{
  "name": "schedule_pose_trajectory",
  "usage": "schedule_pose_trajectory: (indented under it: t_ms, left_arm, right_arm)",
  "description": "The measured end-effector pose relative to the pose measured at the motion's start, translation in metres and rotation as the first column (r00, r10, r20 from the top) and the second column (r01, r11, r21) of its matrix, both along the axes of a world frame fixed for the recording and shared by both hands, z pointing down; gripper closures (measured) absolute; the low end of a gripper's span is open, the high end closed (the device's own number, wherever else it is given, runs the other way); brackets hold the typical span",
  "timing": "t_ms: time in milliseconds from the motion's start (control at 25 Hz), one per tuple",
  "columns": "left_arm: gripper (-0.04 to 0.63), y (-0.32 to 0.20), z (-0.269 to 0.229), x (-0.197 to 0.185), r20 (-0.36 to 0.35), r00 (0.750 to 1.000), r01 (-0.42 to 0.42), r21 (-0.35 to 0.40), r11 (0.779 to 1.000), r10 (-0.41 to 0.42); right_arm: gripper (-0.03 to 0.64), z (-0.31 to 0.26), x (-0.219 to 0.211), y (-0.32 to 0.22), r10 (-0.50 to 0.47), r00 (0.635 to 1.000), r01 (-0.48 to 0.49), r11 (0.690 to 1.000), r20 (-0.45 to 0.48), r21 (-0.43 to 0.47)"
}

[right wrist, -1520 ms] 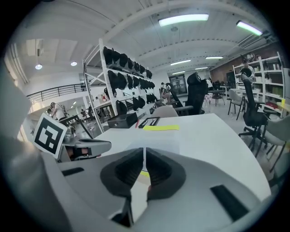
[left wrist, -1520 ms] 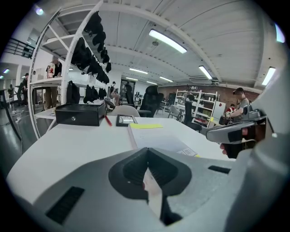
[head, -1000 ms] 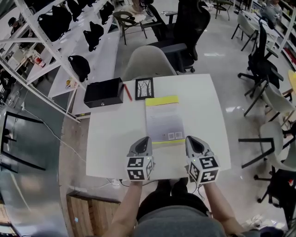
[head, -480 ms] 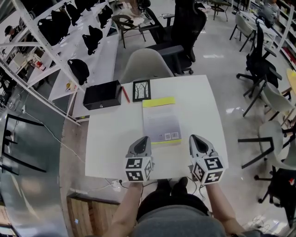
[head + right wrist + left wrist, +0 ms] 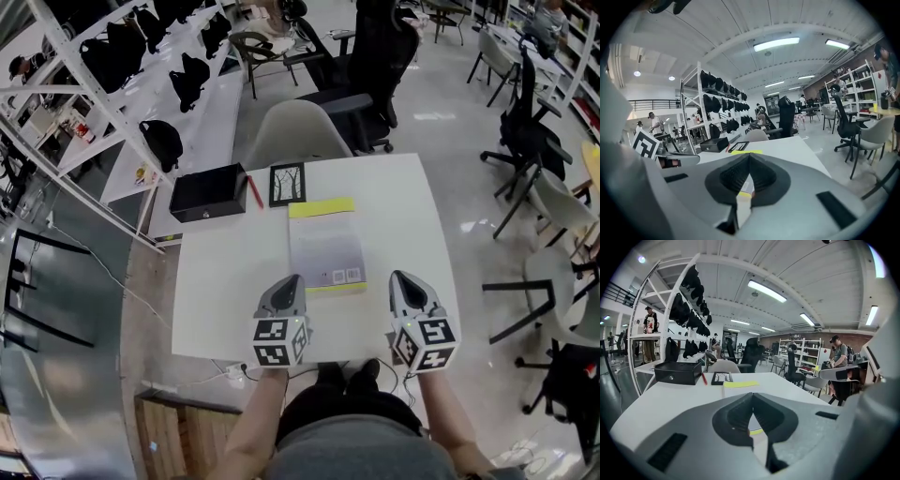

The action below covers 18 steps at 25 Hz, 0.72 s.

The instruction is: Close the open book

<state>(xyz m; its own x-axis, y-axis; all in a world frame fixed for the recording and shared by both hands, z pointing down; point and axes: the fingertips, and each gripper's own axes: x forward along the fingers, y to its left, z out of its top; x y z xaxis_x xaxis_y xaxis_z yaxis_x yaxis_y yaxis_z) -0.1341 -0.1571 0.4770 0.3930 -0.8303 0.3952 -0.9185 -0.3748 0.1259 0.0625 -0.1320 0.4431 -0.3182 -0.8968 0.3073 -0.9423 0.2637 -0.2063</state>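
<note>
Having been drawn aside to the right since a second ago, the right claw [image 5: 407, 281] is now seen clear of the book [image 5: 324, 244], which lies closed and flat on the middle of the desk [image 5: 225, 281]. The left claw [image 5: 292, 283] is kept where it was, by the book's near left corner. Both claws are pointed forward and slightly downward, jaws pressed together on nothing.

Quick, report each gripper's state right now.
Left gripper: closed, holding nothing.
Right gripper: closed, holding nothing.
</note>
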Motion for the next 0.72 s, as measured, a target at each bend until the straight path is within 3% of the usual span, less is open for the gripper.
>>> schedule_pose_trajectory:
  t_ms: [720]
  left_arm:
    - [0.589, -0.0065, 0.0048, -0.0035, 0.001, 1.000, 0.020, -0.011, 1.000, -0.020]
  right_arm:
    - [0.614, 0.0051, 0.0032, -0.0069, -0.001, 1.000, 0.000, 1.000, -0.005, -0.016]
